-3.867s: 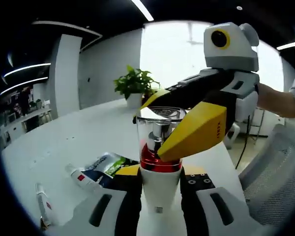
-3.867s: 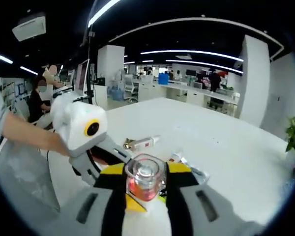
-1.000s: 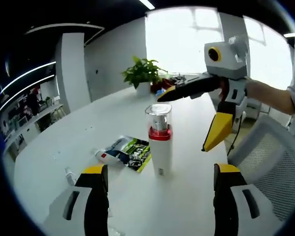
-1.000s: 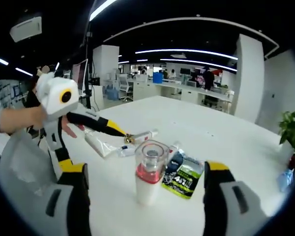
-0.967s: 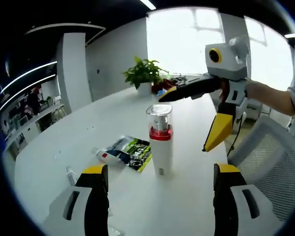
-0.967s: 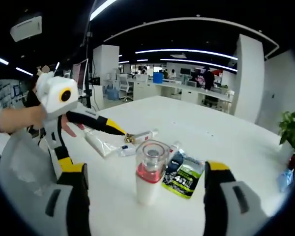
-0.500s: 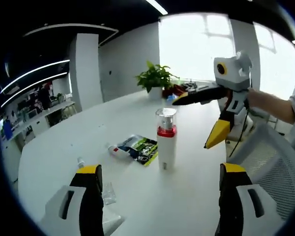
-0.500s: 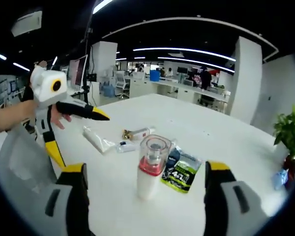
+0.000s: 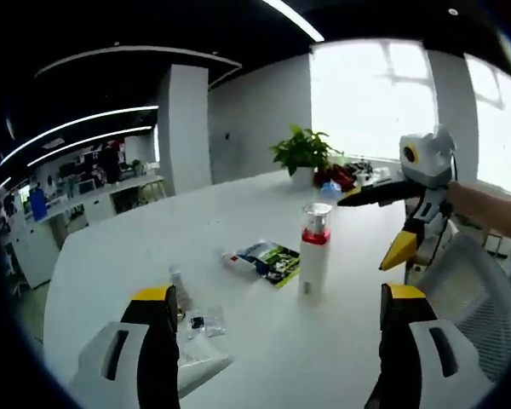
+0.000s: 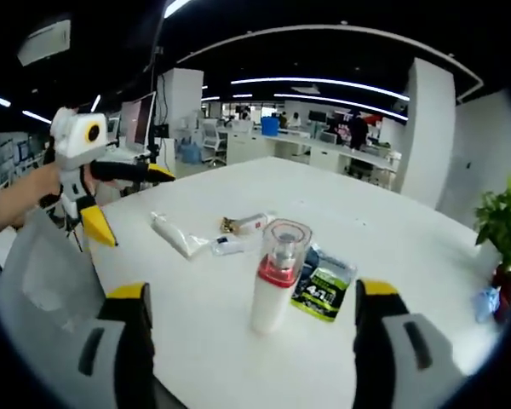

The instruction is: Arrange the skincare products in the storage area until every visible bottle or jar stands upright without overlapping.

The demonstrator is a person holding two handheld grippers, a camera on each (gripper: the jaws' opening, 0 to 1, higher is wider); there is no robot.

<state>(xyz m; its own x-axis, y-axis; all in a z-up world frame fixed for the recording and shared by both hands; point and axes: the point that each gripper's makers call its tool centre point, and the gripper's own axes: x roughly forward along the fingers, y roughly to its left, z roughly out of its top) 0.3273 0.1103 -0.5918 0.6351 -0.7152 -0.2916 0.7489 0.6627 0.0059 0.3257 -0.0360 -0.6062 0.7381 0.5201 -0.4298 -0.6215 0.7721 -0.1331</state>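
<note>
A white bottle (image 9: 313, 262) with a red band and clear cap stands upright on the white table (image 9: 264, 358), untouched. My left gripper (image 9: 278, 294) is open, well back from it, with nothing between its fingers. My right gripper (image 9: 362, 234) hangs open to the right of the bottle in the left gripper view. From the right gripper view the bottle (image 10: 277, 277) stands ahead of my open right gripper (image 10: 251, 290), and my left gripper (image 10: 140, 210) floats open at far left. A green sachet (image 9: 273, 259) and small tubes (image 10: 247, 225) lie flat beside the bottle.
A long white tube (image 10: 177, 234) lies left of the bottle, and another tube (image 9: 201, 362) lies near my left jaw. A potted plant (image 9: 304, 153) stands at the table's far end. A mesh chair back (image 9: 481, 298) is at the right edge. A person's hand (image 10: 17, 200) holds the left gripper.
3.9 s ago both grippers were shut on the bottle. Both have since let go and pulled back farther; the bottle stands alone and looks smaller in both views.
</note>
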